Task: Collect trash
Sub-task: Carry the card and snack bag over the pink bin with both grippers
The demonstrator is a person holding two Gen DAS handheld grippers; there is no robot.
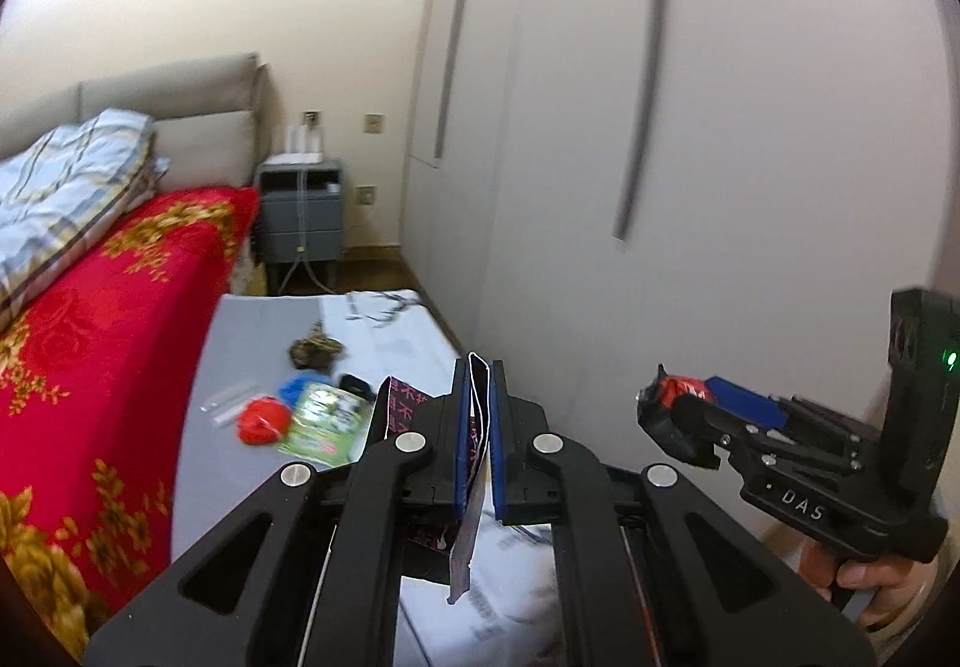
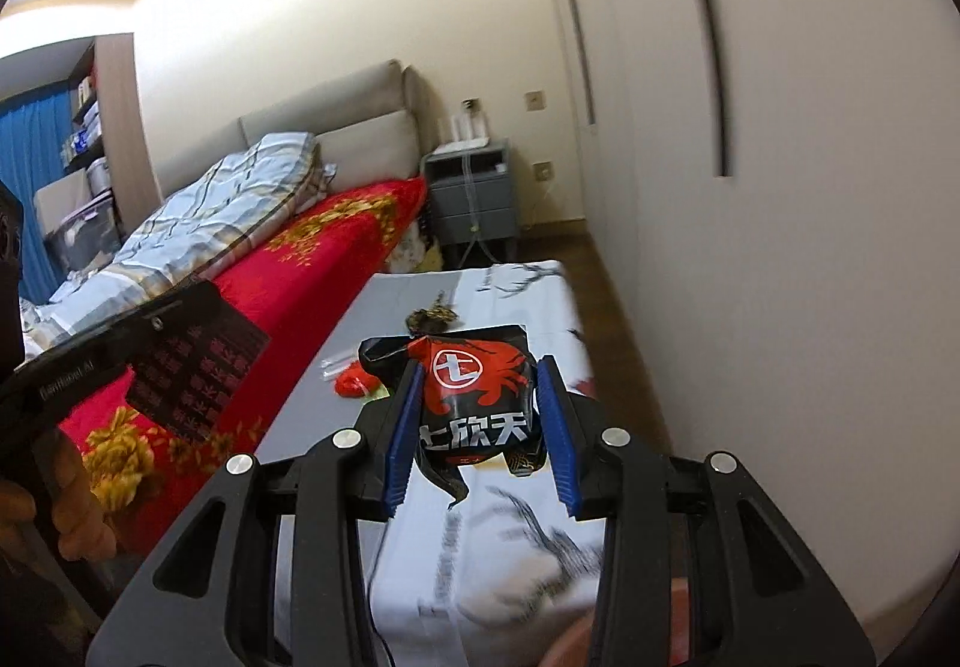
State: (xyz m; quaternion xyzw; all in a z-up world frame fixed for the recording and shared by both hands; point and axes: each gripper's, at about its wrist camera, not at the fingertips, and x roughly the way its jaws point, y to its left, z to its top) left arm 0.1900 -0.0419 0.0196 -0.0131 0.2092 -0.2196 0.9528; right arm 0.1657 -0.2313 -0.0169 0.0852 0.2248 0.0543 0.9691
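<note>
My left gripper (image 1: 478, 376) is shut on a flat black bag with pink characters (image 1: 403, 404), seen edge-on; the bag also shows at the left of the right wrist view (image 2: 192, 373). My right gripper (image 2: 478, 376) is shut on a black and red snack wrapper (image 2: 474, 397), held above the low table; the wrapper shows in the left wrist view (image 1: 678, 388). On the grey table top (image 1: 252, 325) lie a green and white packet (image 1: 327, 418), a red crumpled piece (image 1: 261, 418), a blue piece (image 1: 297, 388), a brown clump (image 1: 315, 352) and clear straws (image 1: 231, 403).
A bed with a red flowered cover (image 1: 108, 319) runs along the table's left side. A white patterned cloth (image 2: 522, 547) covers the table's near end. A grey nightstand (image 1: 303, 214) stands at the back. White wardrobe doors (image 1: 720, 156) line the right side.
</note>
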